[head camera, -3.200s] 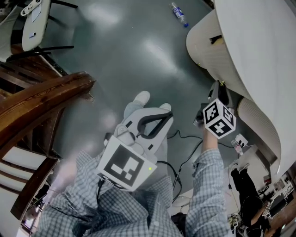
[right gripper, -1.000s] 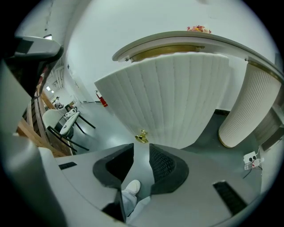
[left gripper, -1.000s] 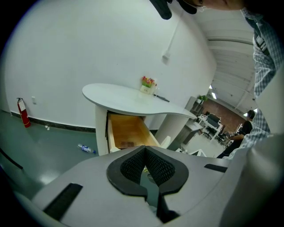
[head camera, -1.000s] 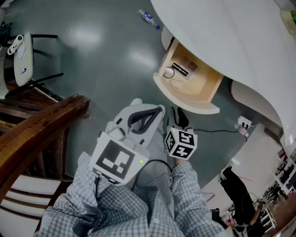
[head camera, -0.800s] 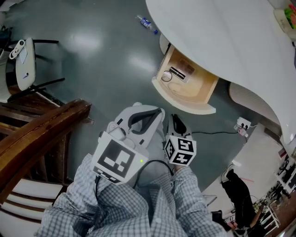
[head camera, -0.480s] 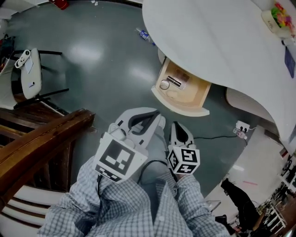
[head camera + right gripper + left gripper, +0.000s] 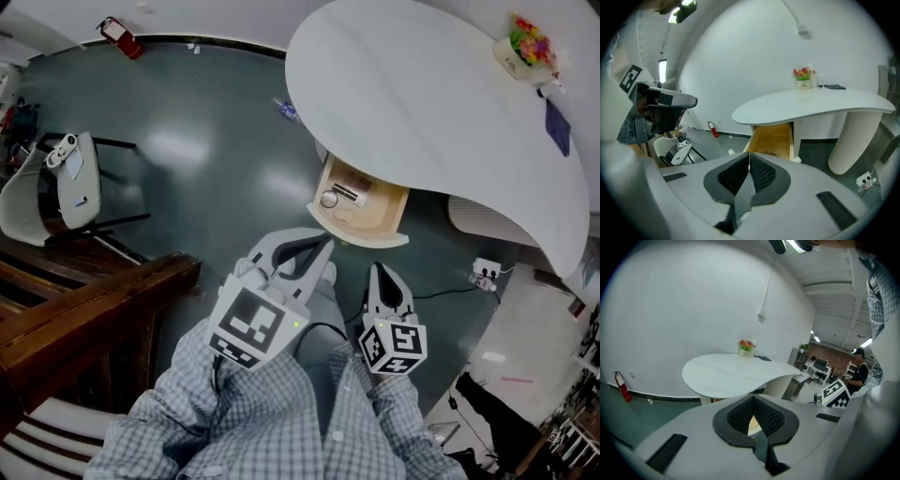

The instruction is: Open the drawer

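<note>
The wooden drawer [image 7: 367, 212] stands pulled out from under the white table [image 7: 431, 112], with a round thing [image 7: 328, 199] and a dark flat thing [image 7: 349, 194] inside. My left gripper [image 7: 325, 243] hangs short of the drawer's front, jaws shut, tips meeting on nothing. My right gripper [image 7: 380, 270] is beside it, apart from the drawer; its jaws have just been closing, with nothing between them. In the right gripper view the drawer [image 7: 776, 138] lies beyond the shut gripper [image 7: 749, 153]. In the left gripper view the table [image 7: 736, 373] lies beyond the gripper [image 7: 751, 397].
A dark wooden chair [image 7: 94, 309] is at the left, a white chair [image 7: 66, 183] behind it. A bottle [image 7: 286, 110] lies on the green floor, a power strip [image 7: 483, 274] at the right. A ribbed pedestal [image 7: 497, 220] carries the table; a flower pot [image 7: 525, 47] stands on top.
The drawer, closed in the earliest frame, now stands open. Over the last second both grippers rose and drew back from it, so the drawer looks smaller and farther away.
</note>
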### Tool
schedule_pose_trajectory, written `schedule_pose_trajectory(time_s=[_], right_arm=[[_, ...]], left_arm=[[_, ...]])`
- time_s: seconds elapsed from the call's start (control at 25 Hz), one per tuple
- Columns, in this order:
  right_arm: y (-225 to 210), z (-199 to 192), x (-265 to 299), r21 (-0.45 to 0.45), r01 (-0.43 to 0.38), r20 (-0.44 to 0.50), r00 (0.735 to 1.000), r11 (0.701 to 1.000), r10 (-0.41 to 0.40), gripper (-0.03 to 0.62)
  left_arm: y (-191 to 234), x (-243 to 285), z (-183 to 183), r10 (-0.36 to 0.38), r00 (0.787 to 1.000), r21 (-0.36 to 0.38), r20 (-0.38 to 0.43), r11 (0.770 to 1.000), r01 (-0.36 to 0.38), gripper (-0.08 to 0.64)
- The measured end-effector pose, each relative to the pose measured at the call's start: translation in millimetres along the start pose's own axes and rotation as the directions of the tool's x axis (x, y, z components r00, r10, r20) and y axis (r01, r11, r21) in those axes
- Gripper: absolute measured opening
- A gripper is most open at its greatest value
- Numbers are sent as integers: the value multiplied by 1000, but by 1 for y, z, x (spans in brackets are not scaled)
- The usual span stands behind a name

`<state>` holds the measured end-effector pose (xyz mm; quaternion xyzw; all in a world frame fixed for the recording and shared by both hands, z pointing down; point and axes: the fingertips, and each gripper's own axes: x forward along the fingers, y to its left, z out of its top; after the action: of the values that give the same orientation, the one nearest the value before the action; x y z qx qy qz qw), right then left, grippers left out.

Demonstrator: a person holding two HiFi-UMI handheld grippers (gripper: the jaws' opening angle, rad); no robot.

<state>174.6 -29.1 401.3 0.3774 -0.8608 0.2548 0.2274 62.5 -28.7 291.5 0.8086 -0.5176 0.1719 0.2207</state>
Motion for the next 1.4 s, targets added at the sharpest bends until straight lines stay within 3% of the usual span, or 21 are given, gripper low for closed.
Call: schedule_pose_trajectory(time_s=[0.2,0.64,0.8,1.0,1.4], right_arm=[[7,35,-19,-76,14,71,997,997,-8,11],[34,120,-51,-120,-9,249,968,993,39,9],[43,144,-59,-148,-18,294,954,989,62,9],[54,161,-64,-197,-41,318,943,980,103,9],[58,172,-65,-202,-48,335,935,978,115,9]], left_arm=[[-5,-13,18,3,1000,25,26,1000,-4,2],[-3,-47,62,43,990,34,137,998,-48,2],[-7,-51,76,23,986,49,164,998,-32,2],[-14,-48,82,8,986,76,165,997,-21,2],[-20,-41,89,-20,988,116,152,993,2,2]])
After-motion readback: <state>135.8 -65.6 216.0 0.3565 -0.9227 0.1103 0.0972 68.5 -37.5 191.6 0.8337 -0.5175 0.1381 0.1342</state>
